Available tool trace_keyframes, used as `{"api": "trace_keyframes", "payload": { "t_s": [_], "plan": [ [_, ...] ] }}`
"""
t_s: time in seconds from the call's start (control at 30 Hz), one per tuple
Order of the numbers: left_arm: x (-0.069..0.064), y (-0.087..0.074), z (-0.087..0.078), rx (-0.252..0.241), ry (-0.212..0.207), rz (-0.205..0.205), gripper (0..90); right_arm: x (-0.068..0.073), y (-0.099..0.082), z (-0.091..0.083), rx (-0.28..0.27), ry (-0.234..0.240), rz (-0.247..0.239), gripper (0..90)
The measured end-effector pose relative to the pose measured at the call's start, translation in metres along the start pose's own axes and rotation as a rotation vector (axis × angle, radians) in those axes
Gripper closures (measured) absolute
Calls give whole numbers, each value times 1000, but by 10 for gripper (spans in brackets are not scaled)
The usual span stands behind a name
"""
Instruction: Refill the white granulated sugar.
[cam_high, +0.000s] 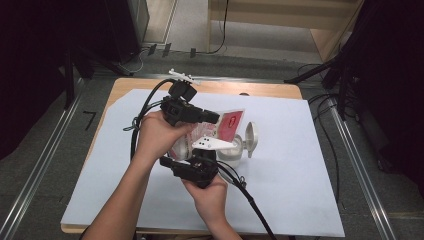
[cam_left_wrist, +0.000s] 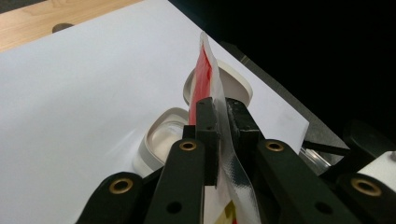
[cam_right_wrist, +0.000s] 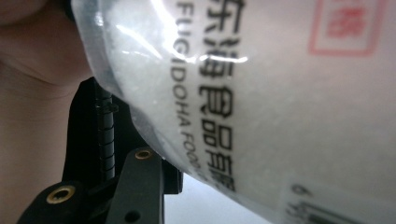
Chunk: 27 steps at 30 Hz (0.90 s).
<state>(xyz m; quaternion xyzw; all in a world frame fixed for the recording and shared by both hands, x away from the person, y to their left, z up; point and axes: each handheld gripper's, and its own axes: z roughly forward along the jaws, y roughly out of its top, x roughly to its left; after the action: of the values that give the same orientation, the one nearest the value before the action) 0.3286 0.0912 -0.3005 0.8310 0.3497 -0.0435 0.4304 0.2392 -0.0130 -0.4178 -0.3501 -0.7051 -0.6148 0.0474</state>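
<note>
Holding the bag (cam_high: 227, 125) above the open jar (cam_high: 231, 150), my left gripper (cam_left_wrist: 222, 112) is clenched on its top edge and my right gripper (cam_high: 192, 160) grasps its filled lower part. I judge this is the pouring step. Next I must tilt the bag slowly toward the jar's mouth.

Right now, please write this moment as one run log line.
left gripper: shut on bag top | right gripper: holds bag body | open container below | lid upright

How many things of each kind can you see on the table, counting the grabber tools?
Grippers: 2, the left gripper and the right gripper
Plastic bag of white grains with a red label: 1
White round container with its hinged lid open: 1
White sheet covering the table: 1
Wooden table: 1
Total: 6
</note>
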Motion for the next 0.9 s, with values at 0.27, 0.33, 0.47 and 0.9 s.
{"api": "trace_keyframes", "payload": {
  "t_s": [0.27,0.33,0.47,0.9],
  "plan": [
    [0,0,0,-6,1,-4,859,1,-1,-1,1,-11,-26,614],
    [-1,-1,0,-4,3,-2,859,1,-1,-1,3,-9,-26,615],
    [-2,-1,0,-6,9,-1,859,1,-1,-1,5,-6,-23,614],
    [-1,-1,-1,-10,11,-10,860,1,1,1,20,9,-20,584]
  ]
}}
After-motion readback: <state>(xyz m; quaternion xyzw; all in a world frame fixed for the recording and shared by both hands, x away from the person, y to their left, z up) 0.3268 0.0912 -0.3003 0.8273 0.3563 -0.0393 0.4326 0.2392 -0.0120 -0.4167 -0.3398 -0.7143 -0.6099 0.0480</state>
